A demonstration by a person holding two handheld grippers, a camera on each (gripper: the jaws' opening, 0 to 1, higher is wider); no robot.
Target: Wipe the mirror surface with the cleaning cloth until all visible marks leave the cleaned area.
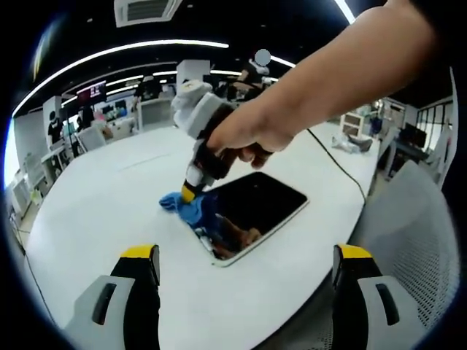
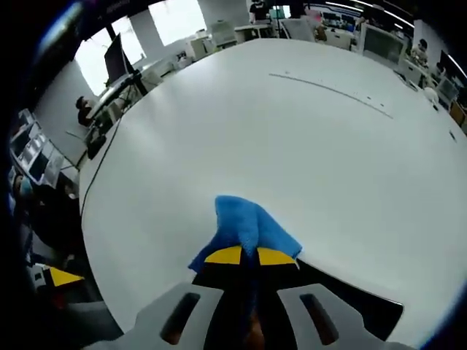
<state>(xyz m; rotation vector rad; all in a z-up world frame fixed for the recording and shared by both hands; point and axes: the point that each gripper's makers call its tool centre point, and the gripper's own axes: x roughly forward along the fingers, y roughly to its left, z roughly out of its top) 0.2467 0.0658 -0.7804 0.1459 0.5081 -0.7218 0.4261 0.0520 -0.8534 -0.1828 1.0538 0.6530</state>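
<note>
A flat rectangular mirror (image 1: 255, 208) with a white rim lies on the white table (image 1: 109, 197). A blue cleaning cloth (image 1: 188, 208) sits at its left end, partly on the glass. The right gripper (image 1: 190, 192), held by a person's hand (image 1: 244, 135), presses down on the cloth there. In the right gripper view the yellow-tipped jaws stand together, the right gripper (image 2: 249, 256) shut on the blue cloth (image 2: 244, 226), with the mirror's dark edge (image 2: 350, 295) just behind. My left gripper (image 1: 246, 255) hovers open above the table's near side, short of the mirror.
A cable (image 1: 337, 157) runs across the table toward white objects (image 1: 352, 144) at the far right. A grey mesh chair (image 1: 408, 219) stands at the right edge. Desks, monitors and people fill the room beyond the table.
</note>
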